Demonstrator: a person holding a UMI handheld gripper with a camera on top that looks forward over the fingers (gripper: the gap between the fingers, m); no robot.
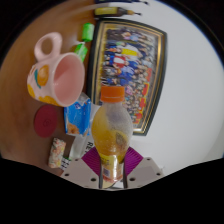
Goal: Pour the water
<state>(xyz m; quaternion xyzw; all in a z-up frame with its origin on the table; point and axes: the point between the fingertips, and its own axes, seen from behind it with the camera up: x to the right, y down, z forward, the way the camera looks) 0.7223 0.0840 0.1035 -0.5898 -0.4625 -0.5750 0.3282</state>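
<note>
A clear plastic bottle [111, 128] of yellow liquid with an orange cap [113, 94] stands upright between my fingers. My gripper [110, 170] is shut on the bottle, both purple pads [92, 162] pressing its lower body. Beyond the fingers and to the left, a pink and cream mug [57, 78] with a handle shows its open mouth, tilted toward me. The bottle's base is hidden behind the fingers.
A framed picture [131, 70] lies on the white table [25, 70] behind the bottle. A dark red round thing [48, 121], a blue packet [76, 117], a green item [80, 50] and another small packet [57, 152] crowd the space left of the bottle.
</note>
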